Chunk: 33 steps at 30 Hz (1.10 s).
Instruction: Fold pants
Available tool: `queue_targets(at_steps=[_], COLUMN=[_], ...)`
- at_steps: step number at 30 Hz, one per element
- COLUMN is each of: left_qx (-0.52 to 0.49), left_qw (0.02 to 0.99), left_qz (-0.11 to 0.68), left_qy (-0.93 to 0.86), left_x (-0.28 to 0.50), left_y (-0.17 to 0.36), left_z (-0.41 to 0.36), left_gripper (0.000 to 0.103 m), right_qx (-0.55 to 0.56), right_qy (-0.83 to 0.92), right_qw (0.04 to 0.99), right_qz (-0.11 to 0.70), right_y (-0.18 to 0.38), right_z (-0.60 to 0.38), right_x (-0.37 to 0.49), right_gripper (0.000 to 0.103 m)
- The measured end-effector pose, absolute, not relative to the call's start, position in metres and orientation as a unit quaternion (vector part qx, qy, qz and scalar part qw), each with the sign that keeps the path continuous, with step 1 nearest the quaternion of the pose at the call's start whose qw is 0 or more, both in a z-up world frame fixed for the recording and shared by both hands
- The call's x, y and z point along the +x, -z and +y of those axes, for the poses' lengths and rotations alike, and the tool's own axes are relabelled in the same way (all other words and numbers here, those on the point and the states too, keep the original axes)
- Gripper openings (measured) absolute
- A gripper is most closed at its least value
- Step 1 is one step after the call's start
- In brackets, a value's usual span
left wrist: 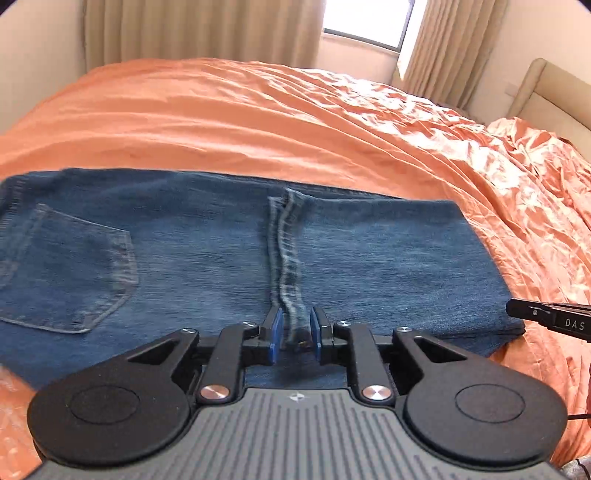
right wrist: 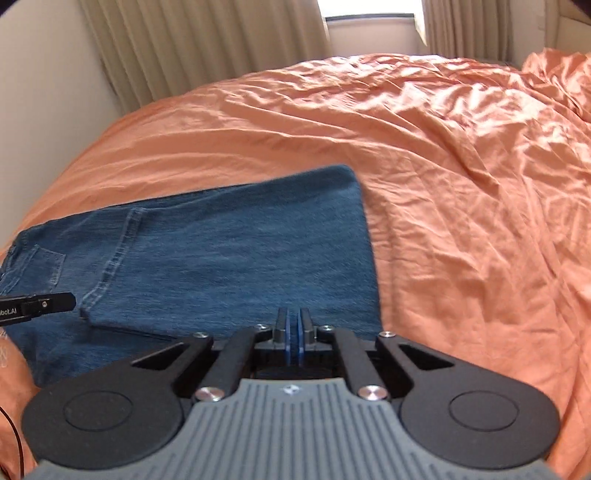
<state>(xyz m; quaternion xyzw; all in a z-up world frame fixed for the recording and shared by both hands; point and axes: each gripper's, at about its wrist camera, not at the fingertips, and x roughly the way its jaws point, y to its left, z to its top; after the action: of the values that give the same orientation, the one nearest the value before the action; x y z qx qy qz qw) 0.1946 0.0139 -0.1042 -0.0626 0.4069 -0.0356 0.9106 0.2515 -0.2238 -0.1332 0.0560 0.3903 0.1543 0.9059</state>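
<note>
Blue jeans [left wrist: 184,258] lie folded across an orange bed cover [left wrist: 258,122], with a back pocket [left wrist: 74,269] at the left. A stitched hem band [left wrist: 288,243] runs toward me and passes between the blue pads of my left gripper [left wrist: 295,332]. The jaws stand slightly apart, with a thin gap on each side of the band. In the right wrist view the jeans [right wrist: 221,258] end in a folded edge at the right. My right gripper [right wrist: 294,339] hovers over their near edge, pads together, no cloth visible between them. Each gripper's finger tip shows in the other's view: the right [left wrist: 546,317], the left [right wrist: 37,304].
The orange cover [right wrist: 461,184] spreads wrinkled far to the right and back. Beige curtains [left wrist: 203,33] and a bright window [left wrist: 365,22] stand behind the bed. A padded headboard [left wrist: 546,96] is at the right. A wall [right wrist: 44,110] runs along the left.
</note>
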Motion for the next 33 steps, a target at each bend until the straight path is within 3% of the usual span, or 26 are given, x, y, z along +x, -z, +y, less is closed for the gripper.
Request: queue_targets(at_steps=[2,9,16,22,27,33], left_qx=[-0.069,-0.116,-0.216,-0.369,-0.443,-0.514], left_qw=[0.913,0.920,0.912,0.870,0.838,0.788], left_qz=[0.401,0.373,0.321,0.255,0.203,0.174], left_qy=[0.021,-0.044,-0.133,-0.206,-0.244,-0.291], left_x=[0.184,0.148,0.126,0.103,0.092,0.094], left_y=[0.093,0.069,0.064,0.088,0.106,0.133], left_z=[0.025,0.084,0.163,0.239,0.285,0.321], left_gripper=[0.028,0.031,0.037,0.041,0.048,0.049], right_qx=[0.040,-0.055,-0.035,0.006,-0.026,0.003], right_qy=[-0.174,-0.256,-0.257,-0.234,-0.231,-0.239], right_qw=[0.906,0.903,0.907,0.907,0.912,0.906], right_qz=[0.384,0.339,0.331,0.349,0.338,0.349], right_y=[0.130,0.120,0.110,0.127,0.136,0.144], right_z=[-0.204,-0.124,-0.079,-0.038,-0.021,-0.033], right_x=[0.247,0.221,0.229,0.247,0.251,0.262], right_gripper=[0.003,0.010,0.010,0.010,0.010,0.011])
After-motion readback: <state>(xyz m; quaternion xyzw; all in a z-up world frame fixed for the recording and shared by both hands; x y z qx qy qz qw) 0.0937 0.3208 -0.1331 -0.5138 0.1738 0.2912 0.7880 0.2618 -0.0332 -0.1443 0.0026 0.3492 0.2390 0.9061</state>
